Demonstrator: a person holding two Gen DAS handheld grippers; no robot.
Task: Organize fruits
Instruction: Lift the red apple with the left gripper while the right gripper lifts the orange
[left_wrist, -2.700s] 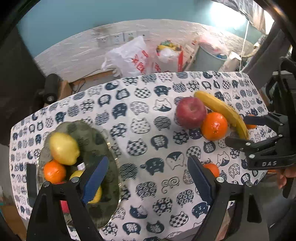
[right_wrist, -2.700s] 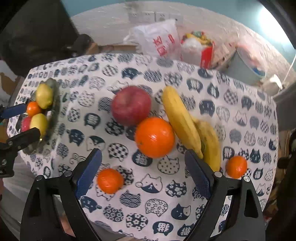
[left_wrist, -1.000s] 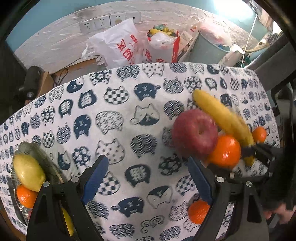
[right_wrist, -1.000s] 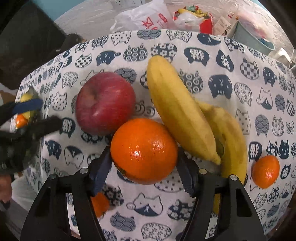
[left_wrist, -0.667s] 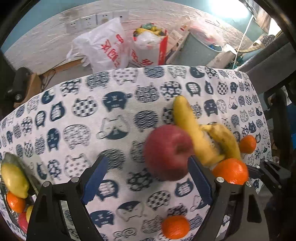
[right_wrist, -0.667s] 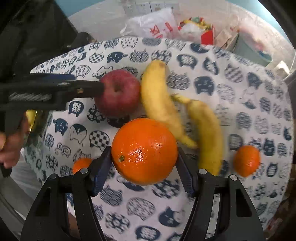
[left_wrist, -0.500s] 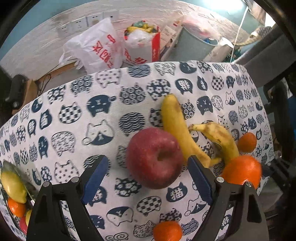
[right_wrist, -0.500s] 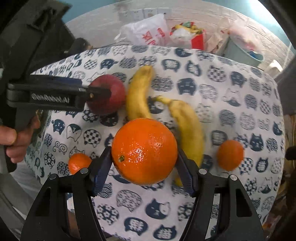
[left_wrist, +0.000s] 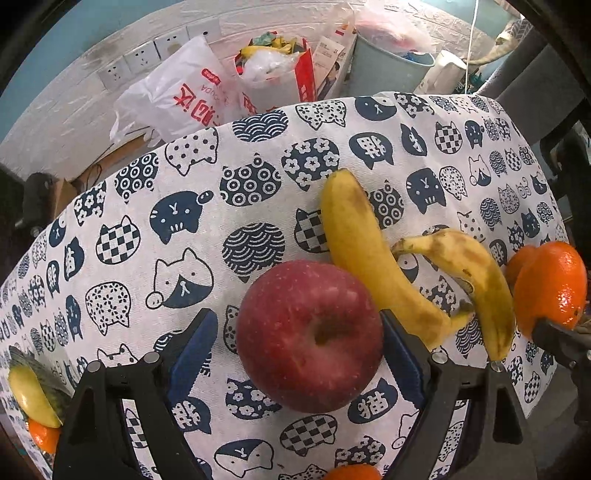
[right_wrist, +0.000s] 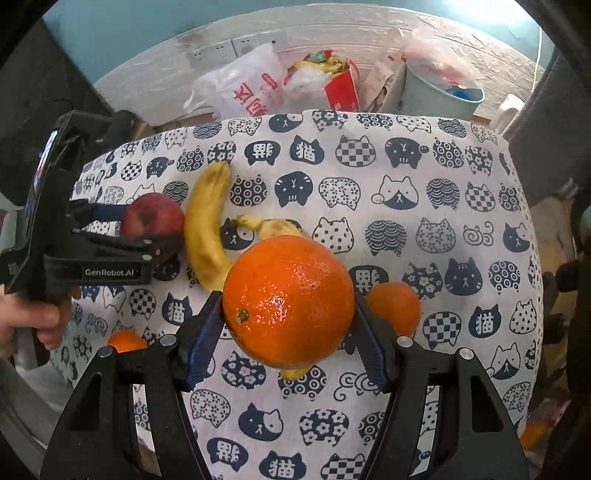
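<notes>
A red apple (left_wrist: 310, 336) rests on the cat-print tablecloth (left_wrist: 184, 184). My left gripper (left_wrist: 297, 325) straddles it from above. Its jaws are closing, and a gap still shows at the left pad. My right gripper (right_wrist: 288, 301) is shut on a large orange (right_wrist: 291, 280), held above the cloth. Two bananas (left_wrist: 362, 251) (left_wrist: 472, 273) lie just right of the apple. Small tangerines (right_wrist: 393, 308) (right_wrist: 125, 341) sit on the cloth near the front edge. A dark plate (left_wrist: 48, 376) with a yellow fruit (left_wrist: 29, 395) shows at the far left.
Behind the table's far edge stand a white plastic bag (left_wrist: 184, 99), a red bag (left_wrist: 280, 77) and a pale bin (left_wrist: 388, 66) along a wall with sockets. A hand (right_wrist: 26, 321) grips the left tool. A dark chair (left_wrist: 546, 62) stands at the right.
My left gripper travelled right from the plate and came down over the apple. My right gripper shut on the orange and lifted it off the cloth, away from the bananas.
</notes>
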